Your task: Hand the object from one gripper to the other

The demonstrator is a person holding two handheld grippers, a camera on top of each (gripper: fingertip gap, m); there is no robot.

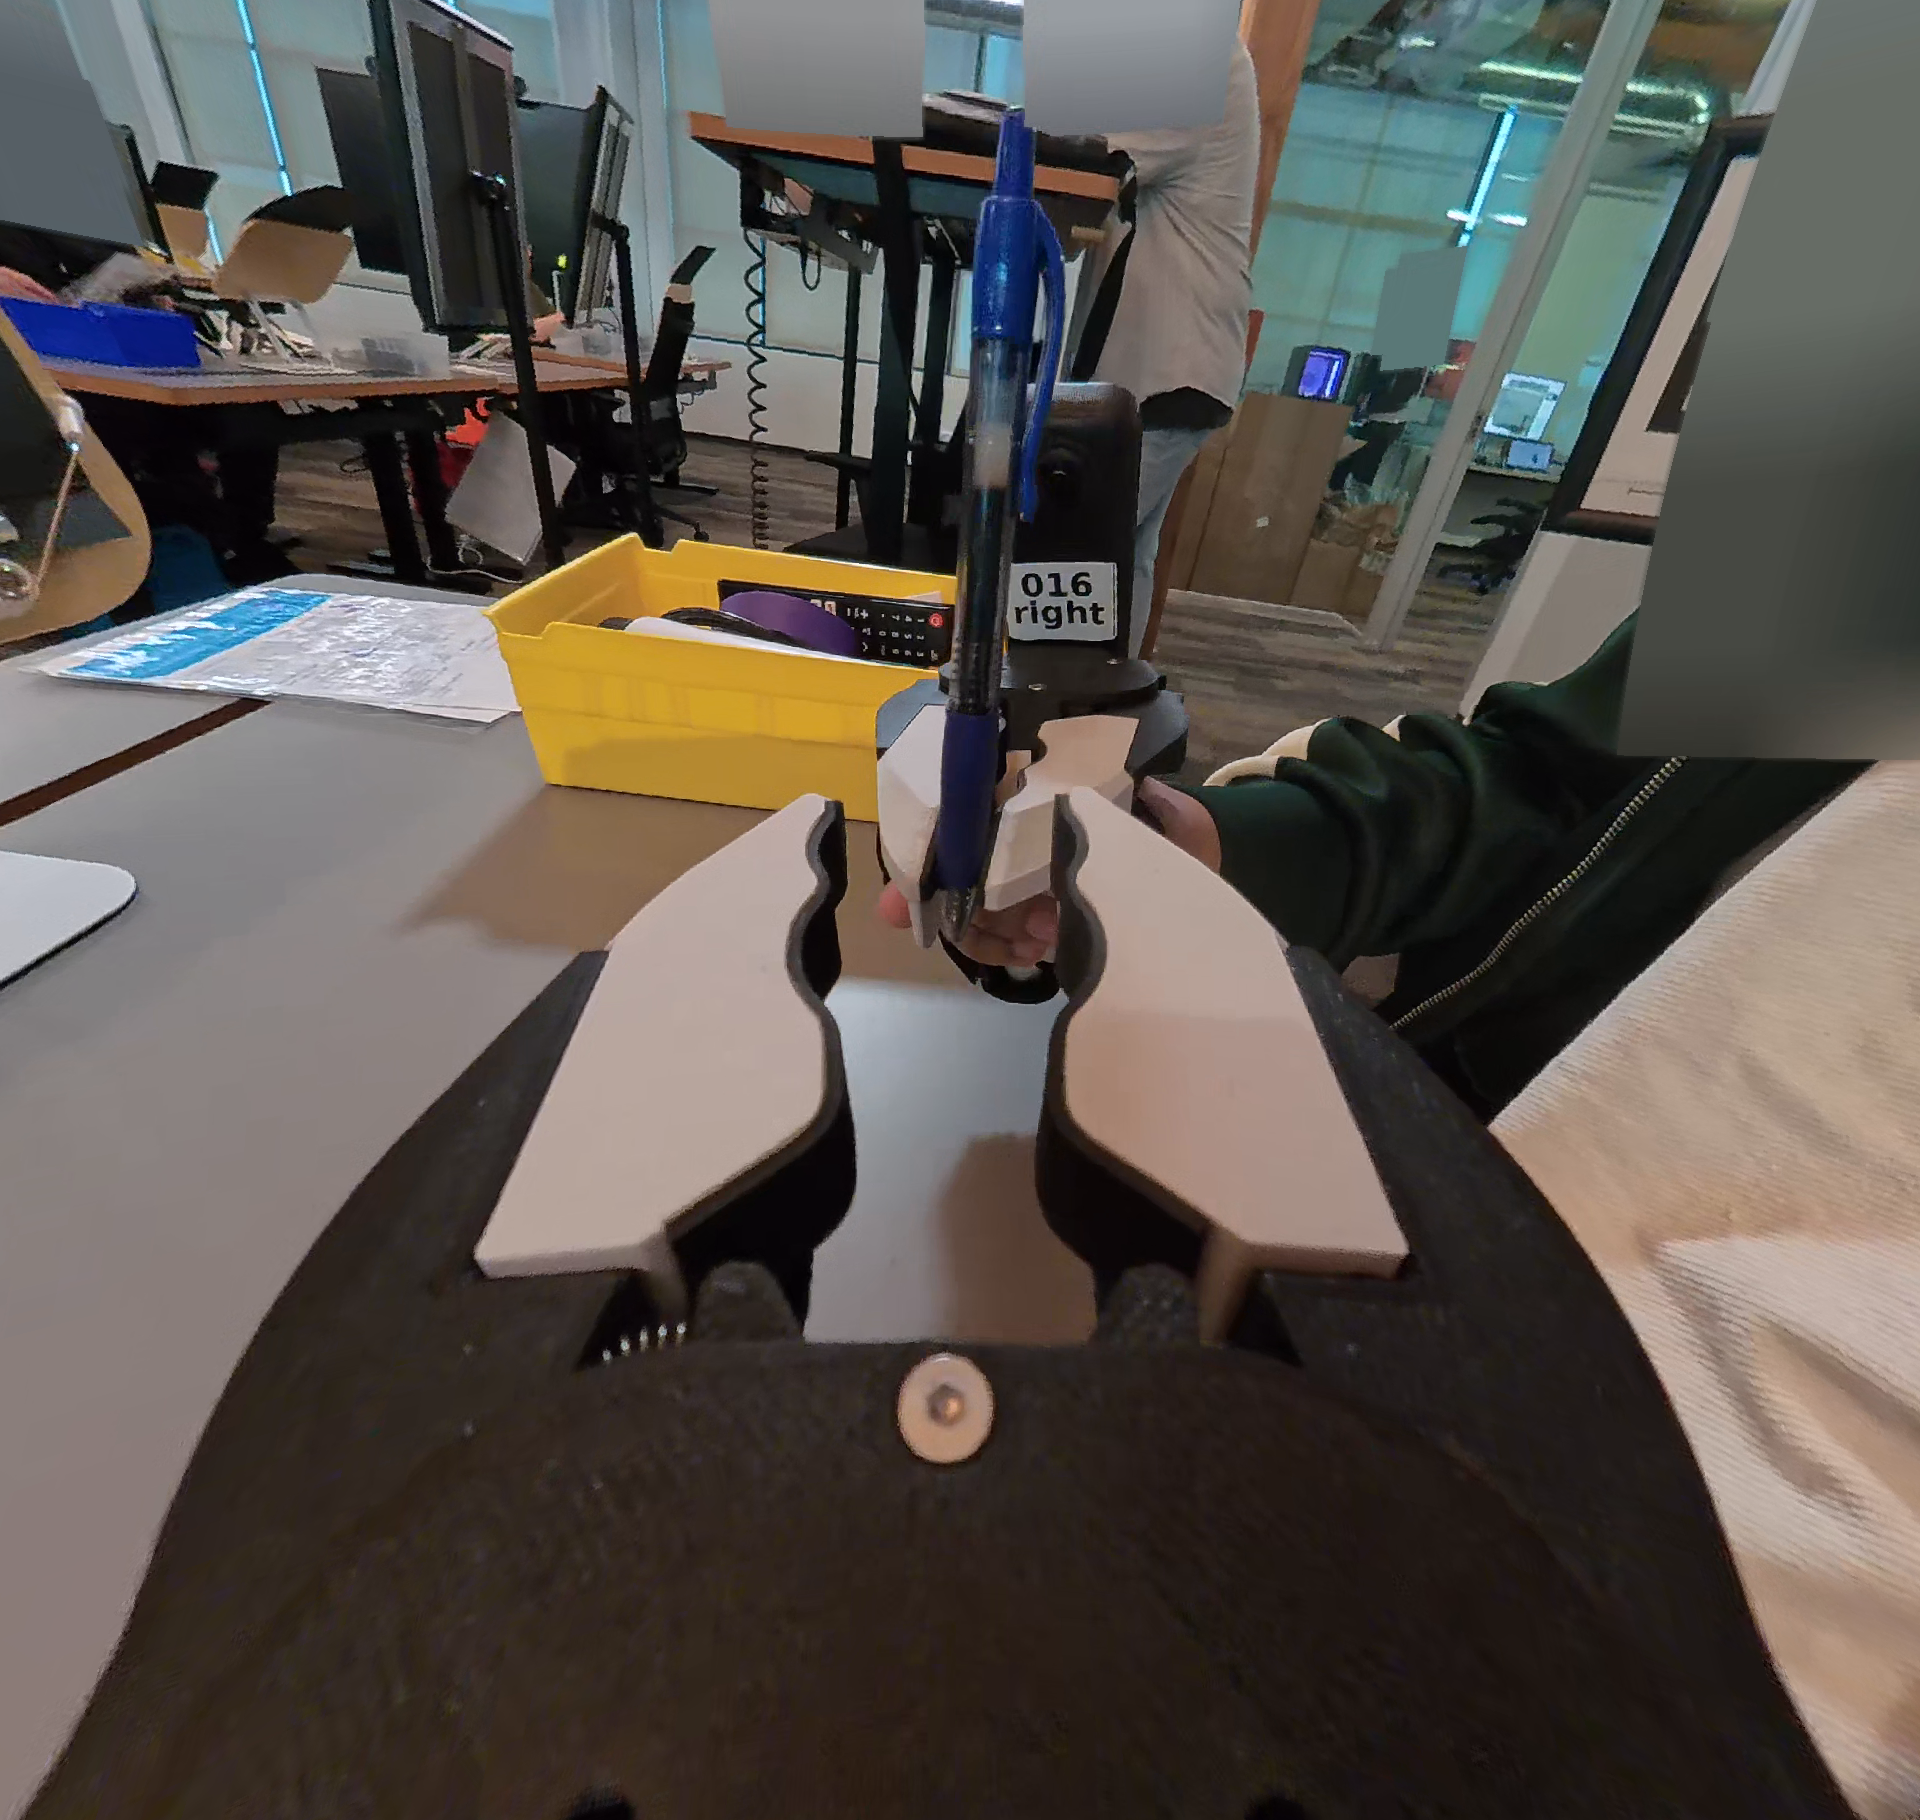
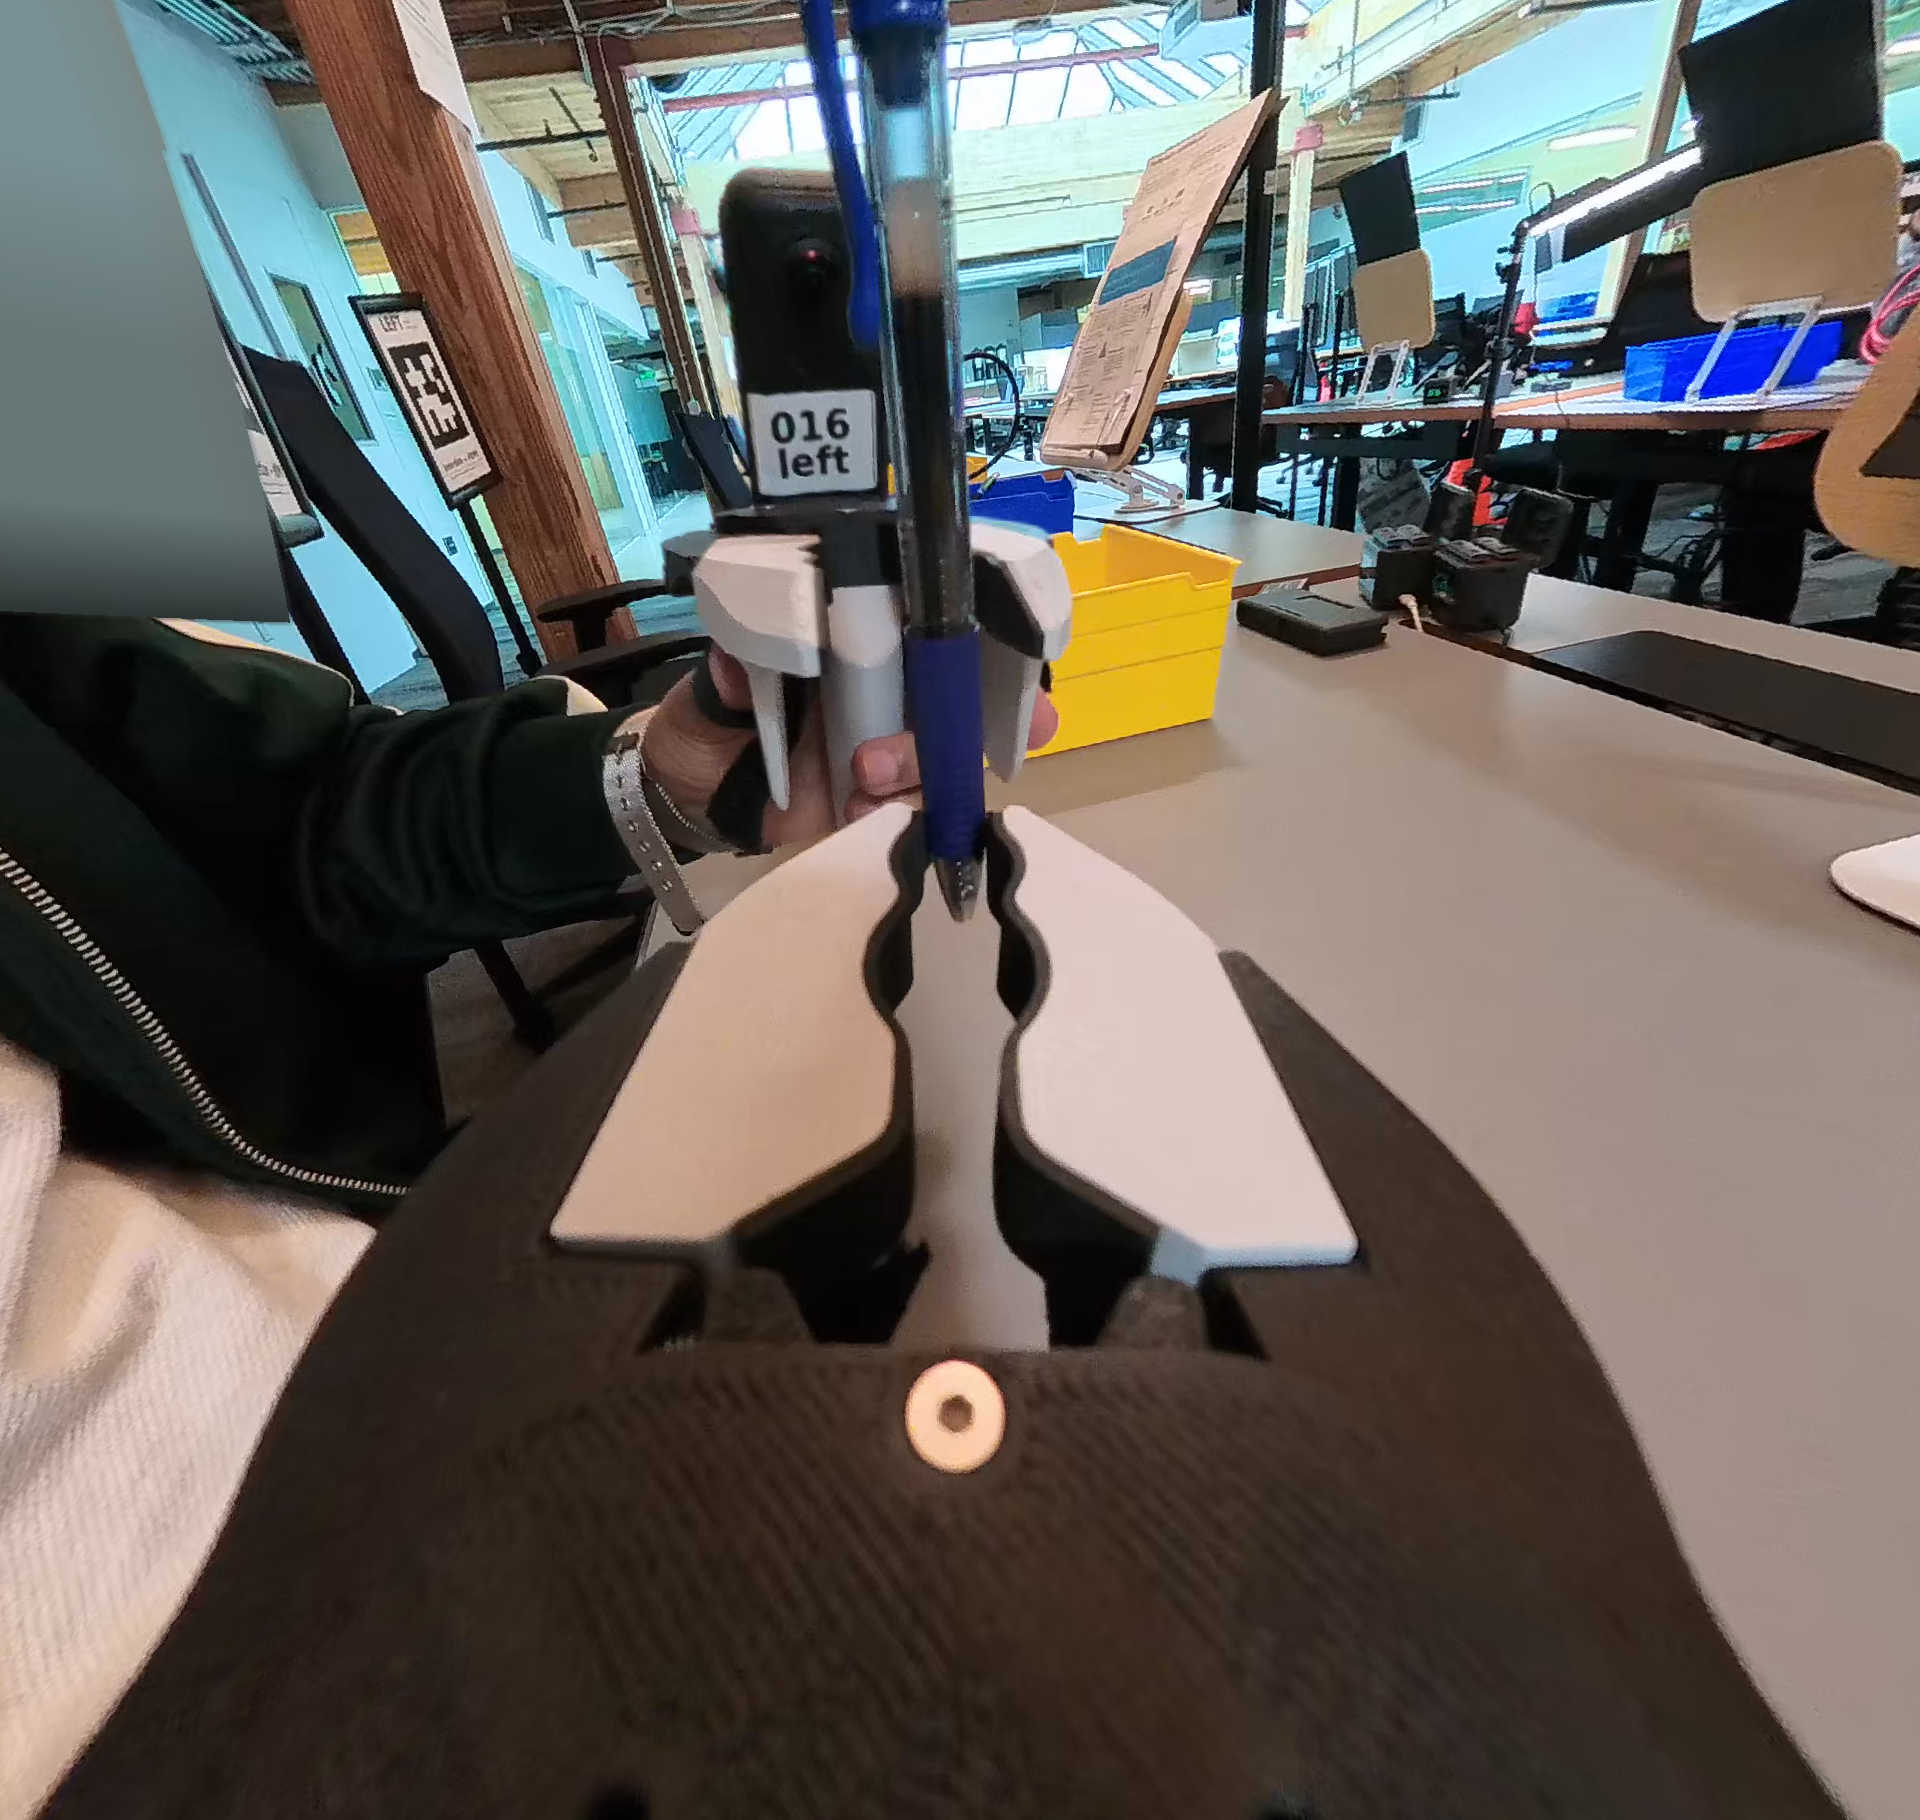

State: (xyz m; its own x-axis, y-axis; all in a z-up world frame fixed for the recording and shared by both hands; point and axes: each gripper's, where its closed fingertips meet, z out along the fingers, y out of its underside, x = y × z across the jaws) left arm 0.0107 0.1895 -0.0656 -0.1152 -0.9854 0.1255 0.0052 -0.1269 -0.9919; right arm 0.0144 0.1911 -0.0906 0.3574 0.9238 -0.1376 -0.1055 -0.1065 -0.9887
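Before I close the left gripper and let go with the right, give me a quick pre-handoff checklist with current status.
1. Right gripper shut on the pen at its blue grip: ok.
2. Pen upright, tip down: ok.
3. Left gripper open: ok.
4. Pen between the left gripper's fingers: not ok; it appears just beyond the tips.
5. Free barrel above the right gripper's hold: ok.
6. Clearance from the yellow bin: ok; the bin sits behind the pen.
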